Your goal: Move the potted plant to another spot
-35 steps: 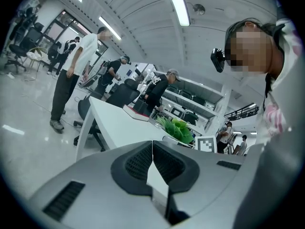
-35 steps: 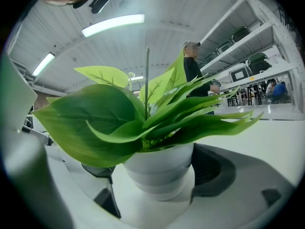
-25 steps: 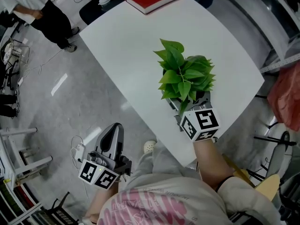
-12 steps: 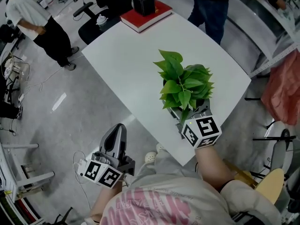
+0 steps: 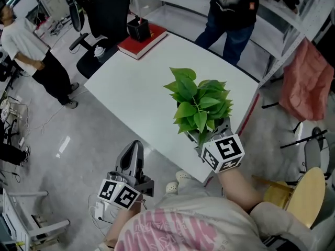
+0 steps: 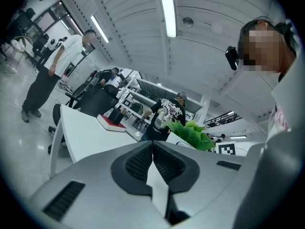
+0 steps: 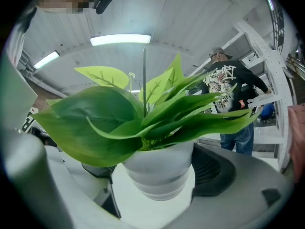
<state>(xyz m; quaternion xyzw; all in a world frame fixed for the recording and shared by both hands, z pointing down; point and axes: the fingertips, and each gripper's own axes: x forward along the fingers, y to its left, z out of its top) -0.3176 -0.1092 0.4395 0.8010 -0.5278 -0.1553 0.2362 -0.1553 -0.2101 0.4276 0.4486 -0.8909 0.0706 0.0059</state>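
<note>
The potted plant [image 5: 199, 101], green leaves in a white pot [image 7: 157, 171], stands close to the near right corner of the white table [image 5: 136, 88]. My right gripper [image 5: 209, 132] reaches in under the leaves, its marker cube nearest me. In the right gripper view the pot sits between the two jaws, with a dark pad against each side: shut on it. My left gripper [image 5: 133, 148] hangs off the table's near left edge over the floor. Its jaws are shut with nothing in them, and in its own view the left gripper [image 6: 152, 144] shows both pads meeting.
A red book [image 5: 141, 40] with a black box [image 5: 137, 29] on it lies at the table's far corner. One person [image 5: 31, 61] stands at the left and another person [image 5: 235, 9] behind the table. A black chair [image 5: 86, 61], a red cloth [image 5: 303, 77] and a wooden seat [image 5: 303, 192] surround it.
The head view has tilted up, bringing more of the room behind the table into sight. The left gripper drifted slightly right and lower. The plant stays in the right gripper near the same corner.
</note>
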